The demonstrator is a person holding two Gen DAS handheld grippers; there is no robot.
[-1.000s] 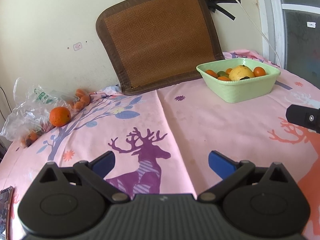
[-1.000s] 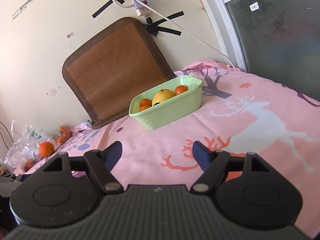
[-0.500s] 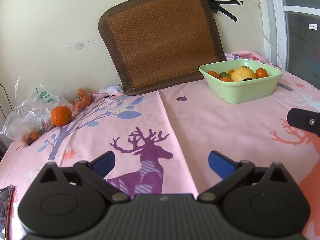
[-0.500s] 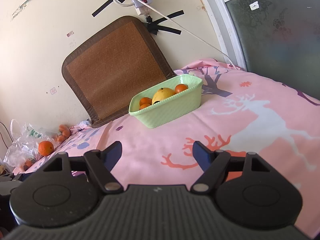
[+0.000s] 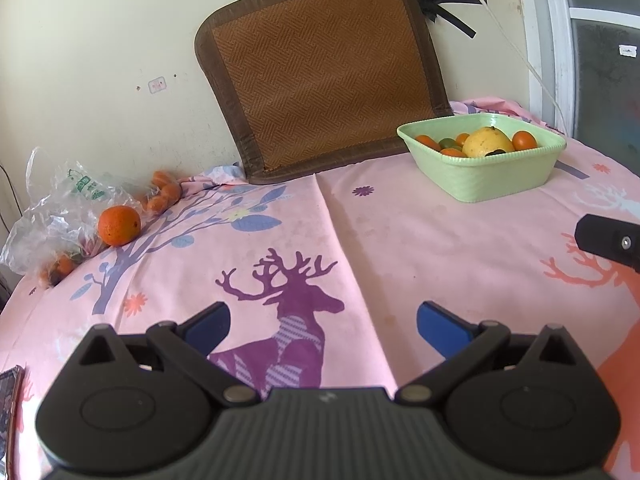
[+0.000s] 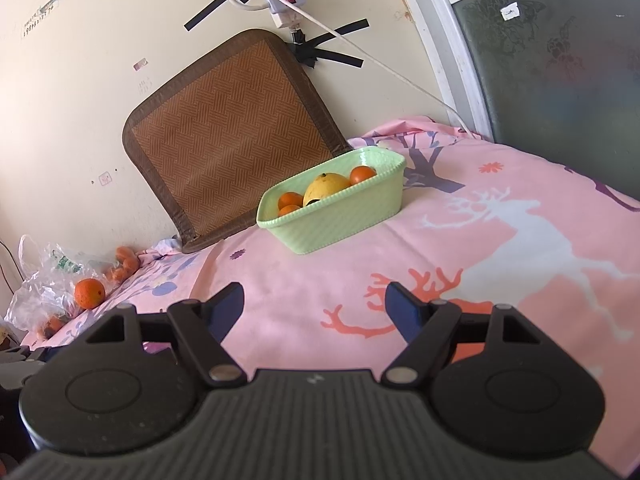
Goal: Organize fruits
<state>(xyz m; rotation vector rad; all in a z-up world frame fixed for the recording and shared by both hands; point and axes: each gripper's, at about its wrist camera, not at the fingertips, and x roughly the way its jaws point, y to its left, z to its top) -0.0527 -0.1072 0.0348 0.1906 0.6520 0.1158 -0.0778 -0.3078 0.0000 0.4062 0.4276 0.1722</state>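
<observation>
Some things were hard to see. At the far left, a crinkled clear plastic bag [image 5: 56, 208] was bunched against the wall, and a few small orange fruits [image 5: 60, 266] inside it could only be made out as blurry orange spots. More small orange fruits [image 5: 162, 192] were piled behind the bag, half hidden by a fold of the pink cloth [image 5: 400, 248]. At the bottom left corner only the edge of a flat dark thing [image 5: 10, 396] was shown, and what it was could not be told. A black piece of the right gripper [image 5: 608, 240] was cut off at the right edge of the left wrist view.

A light green basket [image 5: 492, 182] was set on the cloth, near the brown woven mat [image 5: 324, 76] that was leaned on the wall. One big yellow fruit [image 5: 488, 144] was seen in the basket, with small orange ones around it and a bit of something green. The bottom of the basket was hidden by its wall. One big round orange [image 5: 119, 225] was left out on the cloth, just beside the bag and well apart from the basket.

The left gripper [image 5: 322, 326] was held over the purple deer print, its blue fingers [image 5: 438, 330] spread wide with nothing between them. The right gripper [image 6: 316, 312] was held wide apart too, with only cloth seen in the gap.
</observation>
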